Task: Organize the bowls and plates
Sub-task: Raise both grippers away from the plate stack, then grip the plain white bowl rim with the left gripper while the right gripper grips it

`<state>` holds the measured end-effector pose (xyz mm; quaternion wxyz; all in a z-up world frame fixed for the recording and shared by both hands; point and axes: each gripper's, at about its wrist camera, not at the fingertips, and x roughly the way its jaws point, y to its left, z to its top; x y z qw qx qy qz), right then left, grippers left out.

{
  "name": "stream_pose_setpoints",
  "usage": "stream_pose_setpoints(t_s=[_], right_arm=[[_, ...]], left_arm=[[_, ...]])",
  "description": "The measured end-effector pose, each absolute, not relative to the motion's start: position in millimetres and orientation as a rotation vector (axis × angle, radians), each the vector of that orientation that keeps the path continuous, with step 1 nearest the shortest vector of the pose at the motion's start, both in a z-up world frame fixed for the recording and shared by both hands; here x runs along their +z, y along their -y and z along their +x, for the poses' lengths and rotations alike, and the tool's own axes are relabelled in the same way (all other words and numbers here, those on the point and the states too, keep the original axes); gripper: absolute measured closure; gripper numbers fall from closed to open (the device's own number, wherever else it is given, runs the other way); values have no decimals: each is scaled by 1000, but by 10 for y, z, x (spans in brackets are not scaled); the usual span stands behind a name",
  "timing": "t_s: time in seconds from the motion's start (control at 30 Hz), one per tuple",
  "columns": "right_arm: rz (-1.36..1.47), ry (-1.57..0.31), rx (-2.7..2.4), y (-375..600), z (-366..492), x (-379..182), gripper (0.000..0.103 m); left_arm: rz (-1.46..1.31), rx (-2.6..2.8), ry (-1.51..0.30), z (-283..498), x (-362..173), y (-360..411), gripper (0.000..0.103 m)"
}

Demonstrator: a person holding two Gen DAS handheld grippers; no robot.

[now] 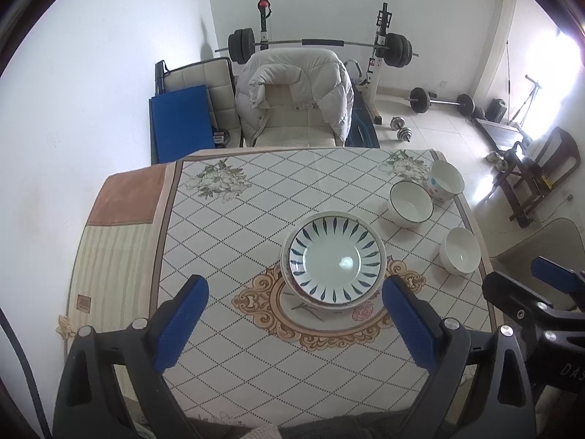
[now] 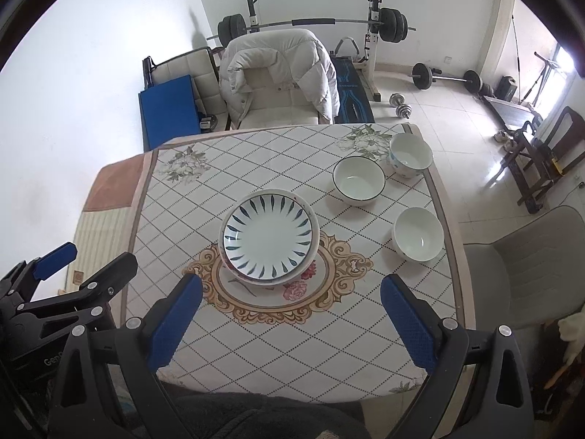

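plates just ahead of left tool, between its spread fingers

Home room: barbell rack, armchair, clothed table.

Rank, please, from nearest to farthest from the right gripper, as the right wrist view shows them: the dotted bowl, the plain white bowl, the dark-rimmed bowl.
Measured from the right gripper:
1. plain white bowl, near the table's right edge, closest.
2. dark-rimmed bowl, farther back, a little left of it.
3. dotted bowl, at the far right corner, beside the flower print.
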<state>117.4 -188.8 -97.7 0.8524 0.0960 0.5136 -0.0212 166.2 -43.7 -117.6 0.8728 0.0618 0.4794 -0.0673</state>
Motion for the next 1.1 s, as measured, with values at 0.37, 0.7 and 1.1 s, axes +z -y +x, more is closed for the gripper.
stream_pose_setpoints(t_s=[0.37,0.7,1.1], right_arm=[[313,-1126,-185,3696,1596,-1729,3],[551,-1405,-143,5110,2133,-3376,14],[616,-1549,-92,5266,2412,-4337,68]], left_arm=[[130,-177,-1048,2384,-1830,1670,6],[155,-405,-1410,2934,-3249,3175,56],[242,-469,-1592,2903,-4109,3780,83]])
